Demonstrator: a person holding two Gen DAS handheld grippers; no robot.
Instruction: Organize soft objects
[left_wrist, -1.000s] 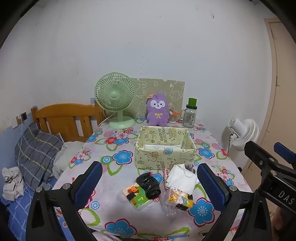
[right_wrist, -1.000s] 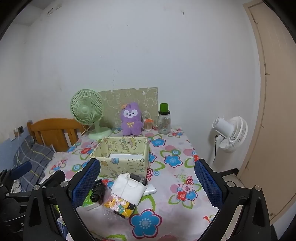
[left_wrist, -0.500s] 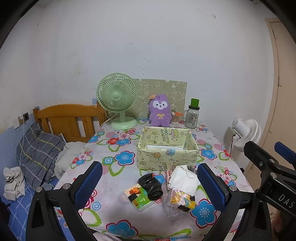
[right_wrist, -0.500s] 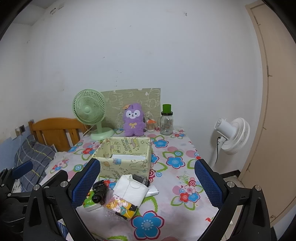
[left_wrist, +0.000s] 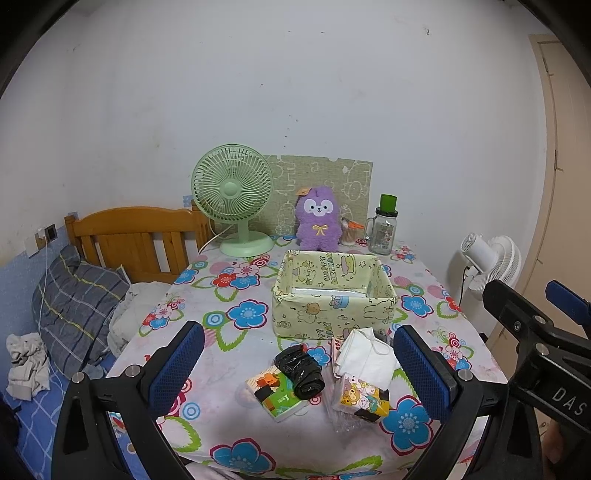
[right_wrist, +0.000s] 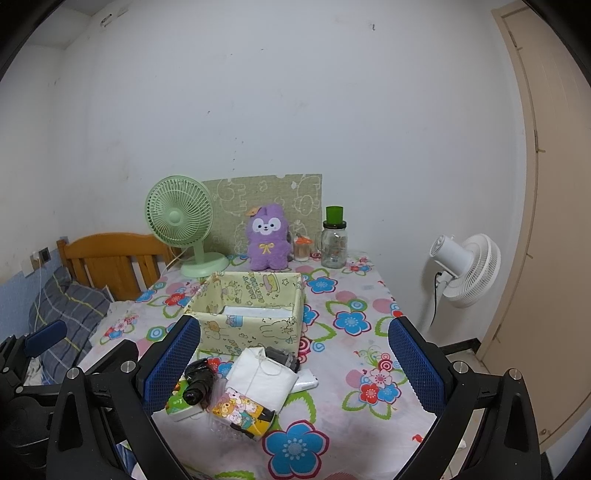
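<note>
a table covered with a flowered tablecloth (left_wrist: 240, 314) stands against a white wall. both claws hover above its near edge, pointing toward the wall. the left gripper (left_wrist: 295, 369) has its blue-padded fingers spread wide apart and holds nothing. the right gripper (right_wrist: 291, 365) is likewise wide open and empty; its black frame also shows at the right edge of the left wrist view.

in the middle of the table sits an open yellow-green box (left_wrist: 334, 310) printed with cartoon animals. inside it, only something flat and white lying on the bottom can be seen; what it is cannot be told.

the soft things lie in a loose cluster on the cloth just in front of the box, outside it. from left to right: a green cartoon tissue pack (left_wrist: 277, 395), a black plastic roll (left_wrist: 299, 371) resting partly on that pack, a white folded cloth pouch (left_wrist: 365, 360) with a string, and a yellow cartoon tissue pack (left_wrist: 364, 398) touching the pouch's near edge, lying on clear plastic wrap.

along the wall stand a green desk fan (left_wrist: 236, 206), a purple plush toy (left_wrist: 318, 218) and a glass jar with a green lid (left_wrist: 384, 230). the jar's contents cannot be made out.

a wooden bed headboard (left_wrist: 129, 240) is to the left, and a white floor fan (left_wrist: 487, 262) to the right.
</note>
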